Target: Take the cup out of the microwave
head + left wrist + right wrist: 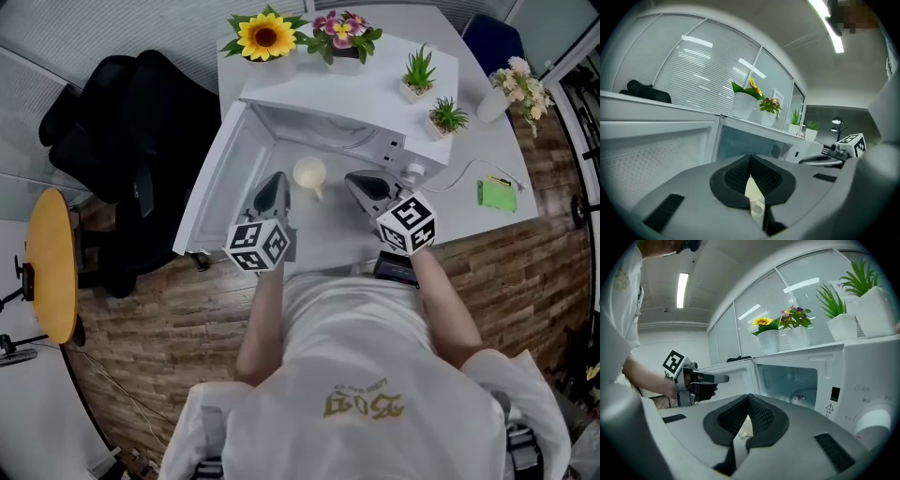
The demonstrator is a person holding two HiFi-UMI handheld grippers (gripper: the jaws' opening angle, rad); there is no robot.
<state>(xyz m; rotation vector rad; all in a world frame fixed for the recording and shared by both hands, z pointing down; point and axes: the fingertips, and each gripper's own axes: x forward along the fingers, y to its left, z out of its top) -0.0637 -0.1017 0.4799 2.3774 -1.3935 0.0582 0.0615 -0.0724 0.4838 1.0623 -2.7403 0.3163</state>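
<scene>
Two grippers are being held side by side in front of the open microwave [349,92], with the cup [309,172] standing between them on the white table [480,148]. The left gripper [275,190] is keeping its jaws pressed together at the tips and gripping nothing; the cream cup is sitting just to its right and slightly ahead, showing through the gap beneath the closed pads in the left gripper view [753,196]. The right gripper [364,185] is likewise holding its jaws closed and empty, the cup lying just to its left and peeking through the same kind of gap [743,429]. The cup is standing upright outside the oven, handle pointing toward the person. Left of the left gripper, a yellow round stool [51,264] and a black chair [131,141] are standing on the wooden floor [141,349], and the microwave door [217,192] is hanging wide open. Beyond both grippers, a sunflower pot [265,38] and a pink flower pot [343,30] are sitting behind the oven, and two small green plants [419,71] are sitting on its top. Right of the right gripper, a green pad [497,194] is lying on the table.
</scene>
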